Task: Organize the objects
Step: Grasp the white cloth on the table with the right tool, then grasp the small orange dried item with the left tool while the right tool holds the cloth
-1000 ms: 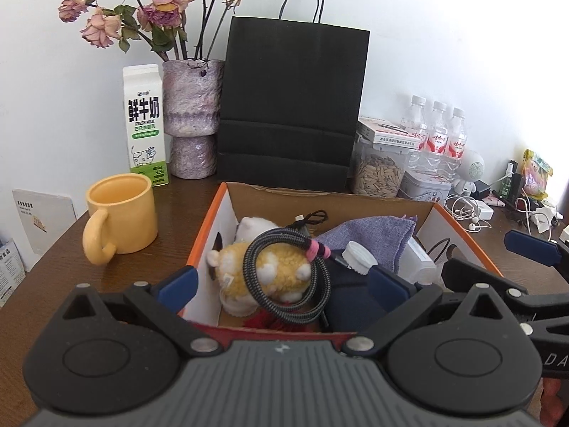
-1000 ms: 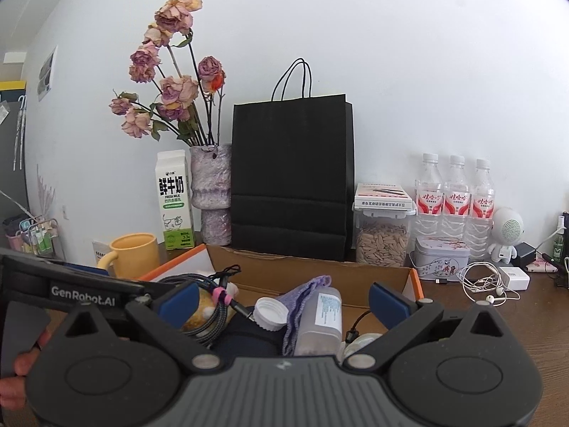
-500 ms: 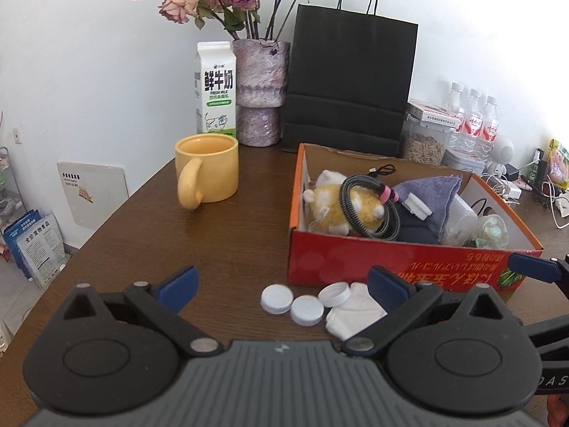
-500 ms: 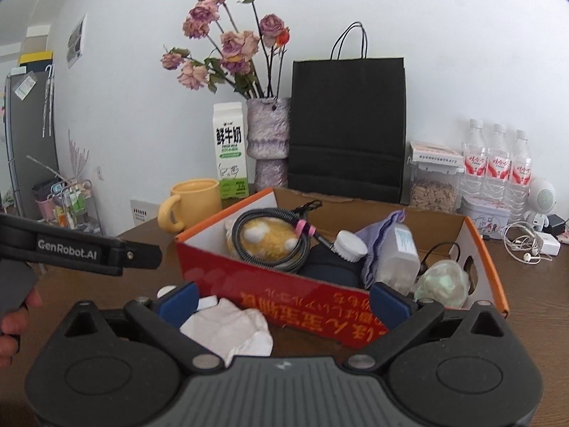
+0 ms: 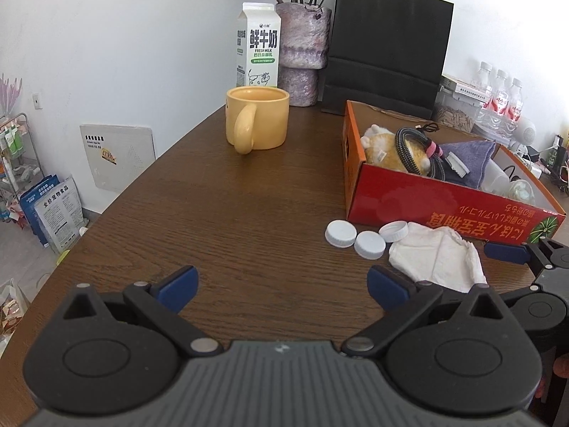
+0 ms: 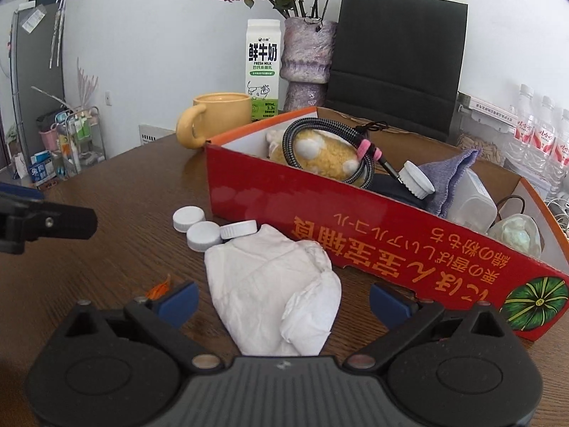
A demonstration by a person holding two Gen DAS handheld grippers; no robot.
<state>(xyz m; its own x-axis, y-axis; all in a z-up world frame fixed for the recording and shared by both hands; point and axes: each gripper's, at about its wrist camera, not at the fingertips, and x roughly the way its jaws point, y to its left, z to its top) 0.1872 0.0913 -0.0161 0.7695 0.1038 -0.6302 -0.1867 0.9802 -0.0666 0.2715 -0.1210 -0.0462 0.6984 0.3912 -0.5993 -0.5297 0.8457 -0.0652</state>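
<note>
A red cardboard box (image 5: 444, 203) (image 6: 320, 206) on the brown table holds a plush toy (image 5: 384, 146) (image 6: 327, 153), a coiled cable (image 5: 412, 149) (image 6: 295, 135), a purple cloth (image 5: 469, 156) (image 6: 451, 174), a white cap and a bottle. In front of the box lie three white caps (image 5: 355, 238) (image 6: 202, 227) and a crumpled white tissue (image 5: 437, 256) (image 6: 277, 284). My left gripper (image 5: 282, 284) is open and empty over bare table, left of the caps. My right gripper (image 6: 282, 299) is open, with the tissue lying between its fingers.
A yellow mug (image 5: 256, 121) (image 6: 217, 114), a milk carton (image 5: 259, 46) (image 6: 263, 71), a vase of dried flowers (image 5: 302, 53) and a black paper bag (image 5: 387, 53) stand at the back. Water bottles (image 5: 501, 103) and cables are at the far right. The table edge runs along the left.
Both grippers have pulled back from above the box and come down low to the table in front of it. The caps and tissue have come into view.
</note>
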